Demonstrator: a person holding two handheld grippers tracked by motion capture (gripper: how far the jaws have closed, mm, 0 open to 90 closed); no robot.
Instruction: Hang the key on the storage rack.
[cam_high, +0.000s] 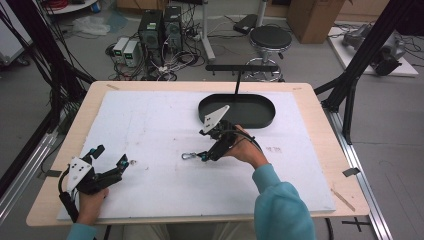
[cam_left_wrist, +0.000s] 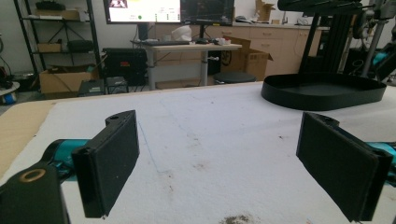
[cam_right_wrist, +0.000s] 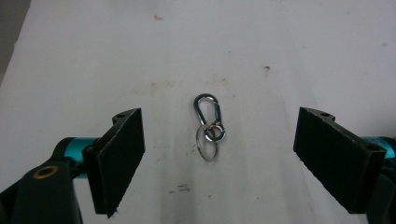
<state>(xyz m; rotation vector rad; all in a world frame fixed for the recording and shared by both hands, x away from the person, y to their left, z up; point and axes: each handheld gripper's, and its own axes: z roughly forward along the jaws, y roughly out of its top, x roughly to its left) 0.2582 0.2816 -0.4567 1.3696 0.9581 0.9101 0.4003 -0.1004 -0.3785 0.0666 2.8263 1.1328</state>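
Observation:
A silver carabiner clip with a key ring (cam_high: 189, 156) lies flat on the white mat, near its middle. My right gripper (cam_high: 202, 156) points left and down at it, open, with the tips just short of the clip. In the right gripper view the clip (cam_right_wrist: 208, 125) lies on the mat between the two wide-apart jaws of the right gripper (cam_right_wrist: 220, 140), touching neither pad. My left gripper (cam_high: 111, 156) rests at the front left of the mat, open. In its own view the left gripper (cam_left_wrist: 217, 154) has nothing between its pads.
A black oval tray (cam_high: 270, 117) stands on the mat's far side, right of centre; its wall (cam_left_wrist: 322, 95) appears in the left gripper view. A thin black T-shaped stand (cam_high: 241, 67) rises behind it. A tiny pale item (cam_high: 132, 162) lies beside the left gripper. The mat (cam_high: 150, 120) covers a wooden table (cam_high: 320, 130).

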